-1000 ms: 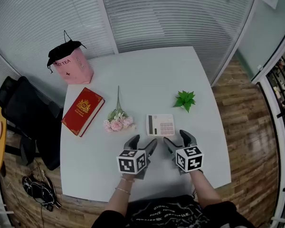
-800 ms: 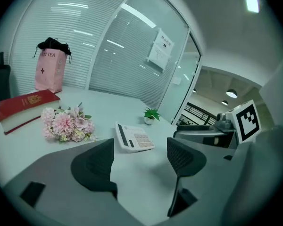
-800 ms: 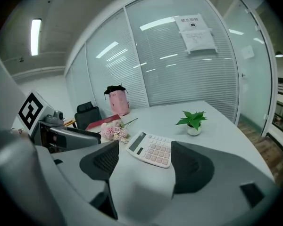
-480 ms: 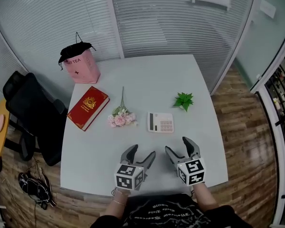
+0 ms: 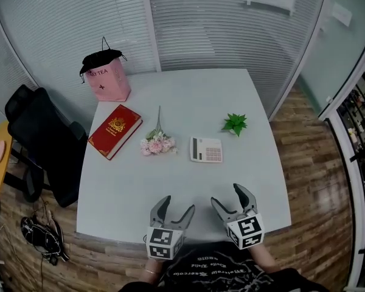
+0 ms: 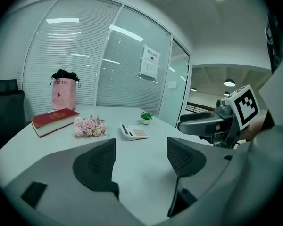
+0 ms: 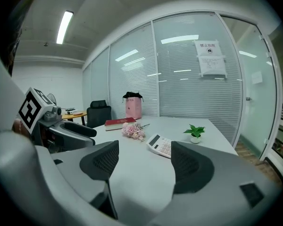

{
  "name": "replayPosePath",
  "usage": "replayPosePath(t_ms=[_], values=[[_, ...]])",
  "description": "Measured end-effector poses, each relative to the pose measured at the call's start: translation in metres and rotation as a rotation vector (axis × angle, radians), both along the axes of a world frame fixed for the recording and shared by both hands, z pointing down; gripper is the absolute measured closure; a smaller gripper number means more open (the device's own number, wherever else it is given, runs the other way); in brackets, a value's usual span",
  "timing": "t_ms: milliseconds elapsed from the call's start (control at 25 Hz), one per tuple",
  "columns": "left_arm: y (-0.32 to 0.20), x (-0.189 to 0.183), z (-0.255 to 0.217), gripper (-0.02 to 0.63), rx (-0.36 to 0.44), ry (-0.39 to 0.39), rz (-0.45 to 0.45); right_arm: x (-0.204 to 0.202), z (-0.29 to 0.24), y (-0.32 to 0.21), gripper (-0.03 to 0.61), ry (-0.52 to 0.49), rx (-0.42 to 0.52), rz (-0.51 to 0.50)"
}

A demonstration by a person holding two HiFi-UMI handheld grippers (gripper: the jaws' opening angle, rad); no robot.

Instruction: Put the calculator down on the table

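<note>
The white calculator point(image 5: 206, 149) lies flat on the grey table point(image 5: 188, 102), right of centre; it also shows in the left gripper view point(image 6: 133, 132) and the right gripper view point(image 7: 161, 146). My left gripper point(image 5: 172, 210) hangs open over the table's near edge, nothing between its jaws. My right gripper point(image 5: 230, 200) is open too, beside it to the right, also holding nothing. Both stand well short of the calculator. In each gripper view, left gripper point(image 6: 140, 160) and right gripper point(image 7: 145, 161), the jaws are spread with bare table between them.
A bunch of pink flowers point(image 5: 157, 142) lies left of the calculator. A red book point(image 5: 114, 131) and a pink gift bag point(image 5: 106, 76) sit at the far left. A small green plant point(image 5: 235, 125) stands at the right. A black chair point(image 5: 36, 139) stands beside the table's left edge.
Both grippers have drawn back from the calculator toward the near table edge. The calculator stays where it lay on the table.
</note>
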State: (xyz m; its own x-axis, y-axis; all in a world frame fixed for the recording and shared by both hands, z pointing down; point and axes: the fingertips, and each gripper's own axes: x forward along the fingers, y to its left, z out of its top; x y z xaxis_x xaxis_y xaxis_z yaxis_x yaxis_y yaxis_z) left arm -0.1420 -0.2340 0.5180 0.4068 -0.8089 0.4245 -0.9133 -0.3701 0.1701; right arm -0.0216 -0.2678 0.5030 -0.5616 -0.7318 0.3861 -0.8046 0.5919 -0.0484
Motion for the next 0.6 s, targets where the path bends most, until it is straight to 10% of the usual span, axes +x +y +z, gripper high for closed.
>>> replayPosePath(t_ms=[440, 600], values=[[0.003, 0.006, -0.014, 0.262, 0.062, -0.016, 0.032, -0.003, 0.000, 0.008, 0.234, 0.039, 0.036, -0.014], [0.001, 0.005, -0.018, 0.398, 0.077, -0.016, 0.013, -0.003, -0.009, 0.008, 0.388, 0.013, 0.071, -0.019]])
